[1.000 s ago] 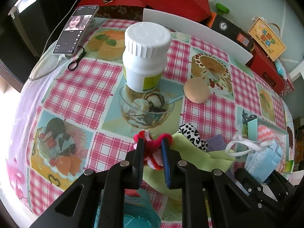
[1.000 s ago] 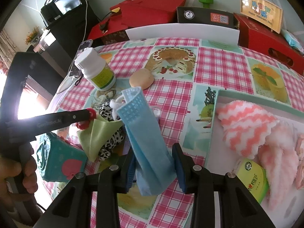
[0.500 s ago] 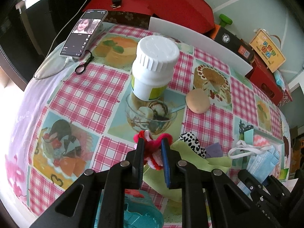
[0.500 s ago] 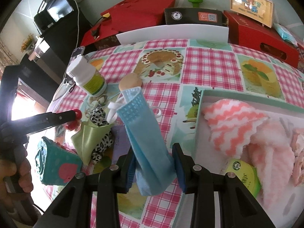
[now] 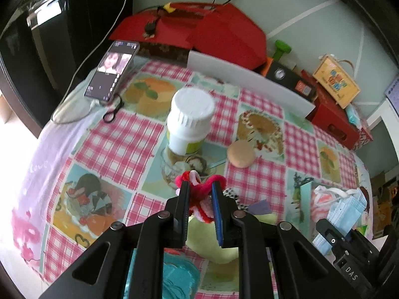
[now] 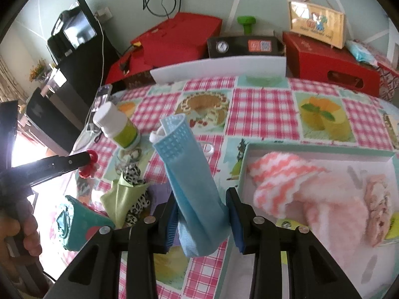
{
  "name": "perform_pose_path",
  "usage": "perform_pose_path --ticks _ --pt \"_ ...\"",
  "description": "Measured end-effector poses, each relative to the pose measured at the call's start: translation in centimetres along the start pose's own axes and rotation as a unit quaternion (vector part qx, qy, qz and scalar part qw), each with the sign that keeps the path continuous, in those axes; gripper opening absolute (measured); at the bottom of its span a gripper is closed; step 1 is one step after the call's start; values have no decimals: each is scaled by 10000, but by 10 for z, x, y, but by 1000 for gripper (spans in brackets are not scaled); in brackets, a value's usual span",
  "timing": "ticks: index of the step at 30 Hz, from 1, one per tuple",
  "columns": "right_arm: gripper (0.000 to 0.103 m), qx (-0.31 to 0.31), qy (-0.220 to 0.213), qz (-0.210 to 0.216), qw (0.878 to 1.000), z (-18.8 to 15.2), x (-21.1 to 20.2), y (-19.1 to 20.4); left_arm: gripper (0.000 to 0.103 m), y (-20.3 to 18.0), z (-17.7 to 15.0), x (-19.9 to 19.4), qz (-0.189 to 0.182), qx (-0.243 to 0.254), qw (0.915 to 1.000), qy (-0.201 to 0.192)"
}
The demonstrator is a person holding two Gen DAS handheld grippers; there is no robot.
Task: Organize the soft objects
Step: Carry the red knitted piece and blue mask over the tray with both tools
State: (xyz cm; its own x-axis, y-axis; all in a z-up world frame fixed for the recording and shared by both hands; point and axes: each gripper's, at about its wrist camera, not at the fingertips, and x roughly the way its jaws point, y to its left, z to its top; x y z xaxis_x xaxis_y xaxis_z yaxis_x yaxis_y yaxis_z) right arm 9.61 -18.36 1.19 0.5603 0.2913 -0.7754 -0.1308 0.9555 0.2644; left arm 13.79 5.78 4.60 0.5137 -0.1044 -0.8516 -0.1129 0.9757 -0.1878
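My left gripper point(image 5: 199, 186) is shut on a fuzzy red and pink hair tie point(image 5: 199, 193) and holds it above the checked tablecloth; in the right wrist view the same gripper point(image 6: 83, 160) reaches in from the left. My right gripper point(image 6: 201, 196) is shut on a folded blue face mask point(image 6: 189, 174) that stands up between its fingers, just left of the teal-rimmed box point(image 6: 311, 149). In the box lie a pink-and-white wavy cloth point(image 6: 279, 174) and a fluffy pink cloth point(image 6: 336, 211).
On the table are a green cloth wrapped around a spotted black-and-white piece point(image 6: 122, 196), a teal pouch point(image 6: 79, 224), a white bottle point(image 5: 189, 122), a round beige puff point(image 5: 240, 153) and a phone point(image 5: 112, 72). Red boxes point(image 6: 324, 57) line the far edge.
Both grippers have risen from the table with their things still gripped, so the bottle and cloths look smaller. The mask has moved a little toward the box.
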Motion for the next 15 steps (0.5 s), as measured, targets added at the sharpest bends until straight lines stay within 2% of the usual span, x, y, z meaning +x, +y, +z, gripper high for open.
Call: perform_pose_path --ticks 7,15 --pt "39 191 -291 -174 9992 6 -28 -18 17 -26 0 -26 -336 300 9985 -322" --pt "39 754 -662 -662 9928 12 -62 -67 17 -42 -1 -41 -465 492 9965 -496"
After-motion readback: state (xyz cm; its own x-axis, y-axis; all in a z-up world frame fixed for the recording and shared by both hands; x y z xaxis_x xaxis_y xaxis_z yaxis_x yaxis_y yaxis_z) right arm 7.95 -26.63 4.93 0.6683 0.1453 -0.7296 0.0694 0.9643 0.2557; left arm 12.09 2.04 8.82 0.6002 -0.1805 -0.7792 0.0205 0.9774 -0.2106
